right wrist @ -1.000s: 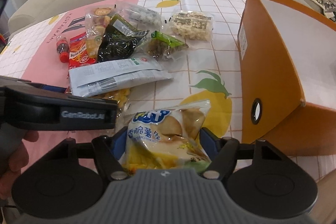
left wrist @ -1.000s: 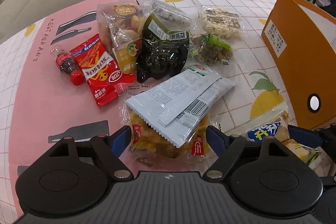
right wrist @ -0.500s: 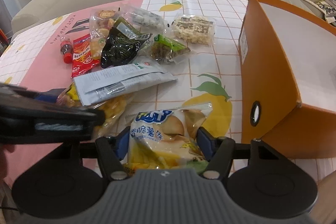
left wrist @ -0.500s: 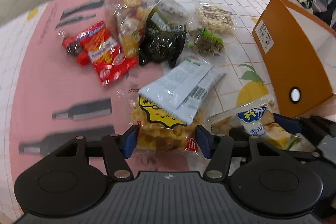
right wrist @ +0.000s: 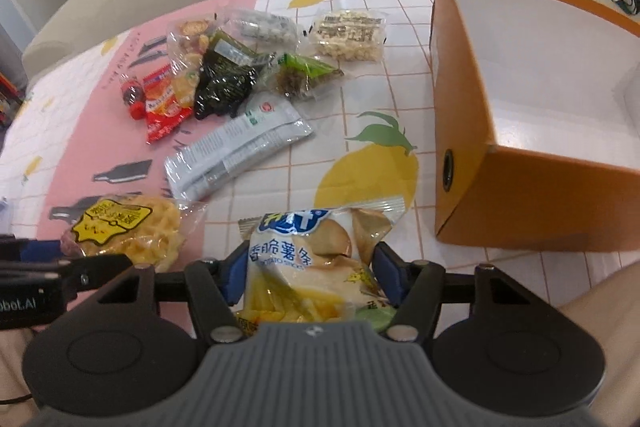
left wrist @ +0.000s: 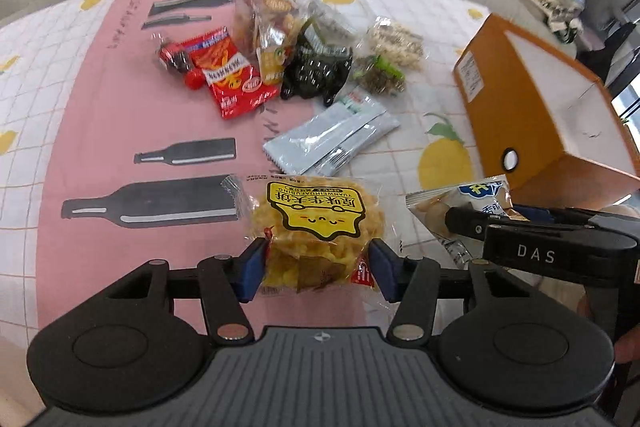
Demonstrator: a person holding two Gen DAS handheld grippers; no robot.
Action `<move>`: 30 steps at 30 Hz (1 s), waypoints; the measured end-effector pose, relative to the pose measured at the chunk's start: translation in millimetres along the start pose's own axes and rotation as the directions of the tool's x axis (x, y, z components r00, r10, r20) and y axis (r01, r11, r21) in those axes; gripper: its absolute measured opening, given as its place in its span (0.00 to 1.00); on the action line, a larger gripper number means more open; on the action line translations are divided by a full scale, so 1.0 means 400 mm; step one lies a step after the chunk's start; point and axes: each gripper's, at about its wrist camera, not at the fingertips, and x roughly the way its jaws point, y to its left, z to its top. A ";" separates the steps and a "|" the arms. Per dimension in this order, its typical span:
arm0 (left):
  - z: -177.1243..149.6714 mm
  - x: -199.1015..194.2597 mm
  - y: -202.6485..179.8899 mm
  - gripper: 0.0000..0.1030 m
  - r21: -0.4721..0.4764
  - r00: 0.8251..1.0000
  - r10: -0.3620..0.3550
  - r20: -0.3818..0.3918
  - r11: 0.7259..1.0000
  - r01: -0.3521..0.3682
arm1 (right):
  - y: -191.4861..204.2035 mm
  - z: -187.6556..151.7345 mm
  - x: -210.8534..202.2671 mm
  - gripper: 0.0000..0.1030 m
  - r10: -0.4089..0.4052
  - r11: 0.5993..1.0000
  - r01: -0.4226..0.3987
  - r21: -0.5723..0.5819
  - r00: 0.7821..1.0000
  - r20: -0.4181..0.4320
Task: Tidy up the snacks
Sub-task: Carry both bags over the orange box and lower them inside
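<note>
Left gripper (left wrist: 316,269) is closing on the corn snack bag (left wrist: 316,227); right gripper (right wrist: 308,277) pinches the chip bag (right wrist: 312,263). Both bags look light, crinkly and crushable, so best held by the edges.

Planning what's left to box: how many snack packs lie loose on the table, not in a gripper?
8: red pack, mixed-nut bag, black pack, clear bag, popcorn bag, green pack, two overlapping grey packs. More may be hidden.

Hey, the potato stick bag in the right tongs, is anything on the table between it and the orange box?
Nothing visible. The potato stick bag sits in the right tongs, and only bare tablecloth lies between it and the orange box. The other snacks are off to the left.
</note>
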 end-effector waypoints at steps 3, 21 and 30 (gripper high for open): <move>-0.004 -0.035 -0.008 0.60 -0.008 0.999 -0.015 0.028 1.000 0.015 | -0.002 -0.004 -0.043 0.60 0.029 1.000 -0.030 0.004 0.999 0.018; 0.095 -0.205 -0.196 0.59 0.126 0.961 -0.147 0.234 0.985 0.120 | -0.138 0.046 -0.306 0.57 0.040 0.999 -0.046 0.026 0.979 0.202; 0.197 -0.179 -0.339 0.59 0.240 0.942 -0.231 0.245 0.955 0.172 | -0.270 0.130 -0.373 0.55 -0.043 0.999 0.039 0.022 0.973 0.225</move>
